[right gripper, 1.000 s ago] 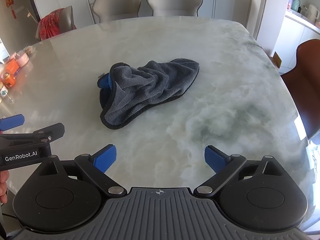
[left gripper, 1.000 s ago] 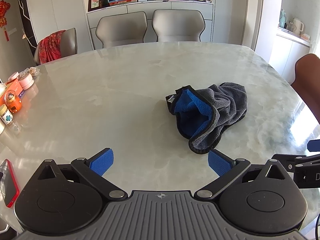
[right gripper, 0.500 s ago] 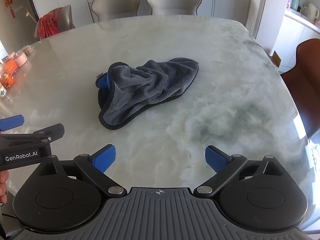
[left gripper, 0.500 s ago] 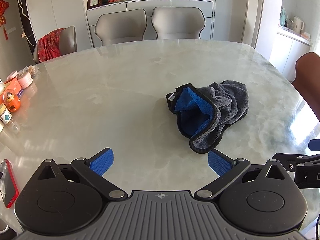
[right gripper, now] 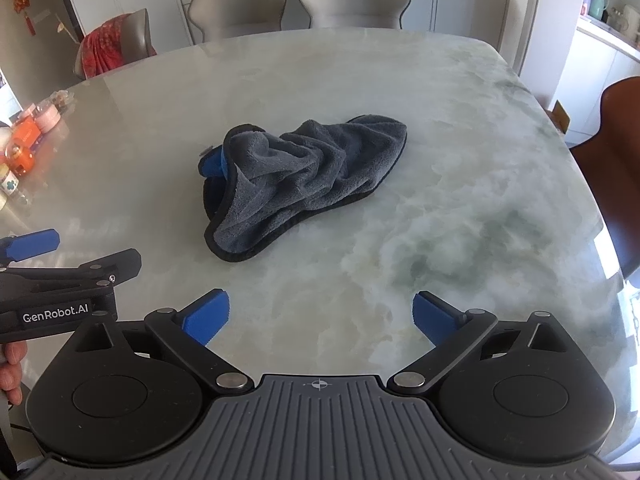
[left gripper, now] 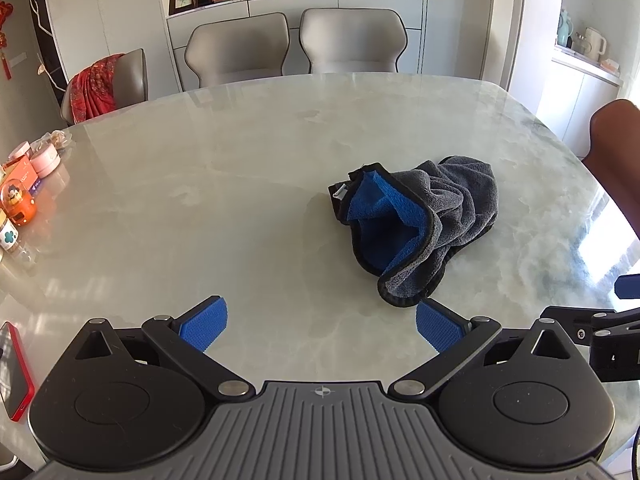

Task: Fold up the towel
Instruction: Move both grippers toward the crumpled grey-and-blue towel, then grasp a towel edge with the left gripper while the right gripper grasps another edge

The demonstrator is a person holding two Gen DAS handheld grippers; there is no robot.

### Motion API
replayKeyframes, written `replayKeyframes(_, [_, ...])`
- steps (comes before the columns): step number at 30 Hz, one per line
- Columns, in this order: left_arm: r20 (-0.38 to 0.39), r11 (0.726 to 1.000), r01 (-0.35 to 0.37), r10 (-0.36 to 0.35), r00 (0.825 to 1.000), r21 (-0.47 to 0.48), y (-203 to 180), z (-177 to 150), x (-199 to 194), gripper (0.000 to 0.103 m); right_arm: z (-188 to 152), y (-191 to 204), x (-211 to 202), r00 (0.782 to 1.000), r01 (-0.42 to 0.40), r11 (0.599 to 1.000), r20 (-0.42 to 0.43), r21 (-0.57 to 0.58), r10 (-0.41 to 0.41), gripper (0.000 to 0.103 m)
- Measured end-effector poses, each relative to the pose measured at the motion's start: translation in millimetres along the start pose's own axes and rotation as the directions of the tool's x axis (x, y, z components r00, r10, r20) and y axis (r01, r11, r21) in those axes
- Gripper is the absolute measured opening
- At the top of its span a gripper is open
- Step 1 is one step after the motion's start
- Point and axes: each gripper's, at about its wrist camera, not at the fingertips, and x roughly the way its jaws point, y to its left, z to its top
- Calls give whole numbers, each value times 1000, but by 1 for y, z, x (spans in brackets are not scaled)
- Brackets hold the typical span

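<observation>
A crumpled towel (left gripper: 432,224), grey on one side and blue on the other with a black hem, lies in a heap on the marble table (left gripper: 224,184). It also shows in the right wrist view (right gripper: 304,176), mostly grey there. My left gripper (left gripper: 322,326) is open and empty, short of the towel's near tip, which lies just beyond its right pad. My right gripper (right gripper: 320,316) is open and empty, a little short of the towel. Each gripper shows at the edge of the other's view.
Jars, boxes and an orange toy (left gripper: 18,204) stand at the table's left edge. A red phone (left gripper: 14,372) lies at the near left. Grey chairs (left gripper: 352,40) stand at the far side, a brown chair (left gripper: 616,148) at the right.
Both grippers have crept slightly forward toward the towel. The towel has not moved and both grippers stay open.
</observation>
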Motion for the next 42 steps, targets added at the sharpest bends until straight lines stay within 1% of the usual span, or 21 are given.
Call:
replayKeyframes(4, [-5,1000,1,-1,1000,3,0,2,3,103,2,4,0,1000,-11,1000,13,-21,11,100])
replayKeyframes(11, [-14,1000,-1,1,1000,5,2,6,9,103,6,6,5,1000,-17,999,19,-27,18,100])
replayKeyframes(18, [-17,1000,-11,12,1000,12,8,10,15,103,11,5,5,995,-78,997,65,1,78,99])
replayKeyframes(21, [-19,1000,-11,12,1000,11,12,12,17,103,14,8,7,993,-87,996,77,-7,87,98])
replayKeyframes(24, [-20,1000,-13,13,1000,9,17,14,21,103,17,10,13,993,-96,995,67,-6,96,96])
replayKeyframes(29, [-30,1000,-16,16,999,9,26,18,28,103,21,9,22,990,-131,991,56,28,129,94])
replayKeyframes(32, [-34,1000,-20,20,999,17,32,21,32,103,23,12,27,990,-123,992,73,15,122,90])
replayKeyframes(33, [-33,1000,-19,20,999,21,34,23,33,103,24,14,29,989,-121,993,84,4,120,86])
replayKeyframes(34, [-31,1000,-19,20,999,23,36,23,34,103,24,16,30,988,-118,993,96,-6,118,80])
replayKeyframes(36, [-26,999,-17,18,1000,30,41,26,36,103,24,21,33,985,-117,992,119,-44,121,72])
replayKeyframes(38, [-22,999,-12,13,1000,41,47,29,39,103,24,29,40,985,-118,990,114,-83,127,68])
replayKeyframes(39, [-20,999,-10,11,1000,47,49,30,39,103,24,33,44,986,-119,988,107,-100,130,60])
replayKeyframes(41, [-17,998,-6,7,1000,63,54,32,41,103,26,38,50,985,-128,985,105,-115,140,58])
replayKeyframes(42, [-16,997,-4,6,1000,72,57,33,42,103,27,41,53,984,-129,985,108,-117,141,53])
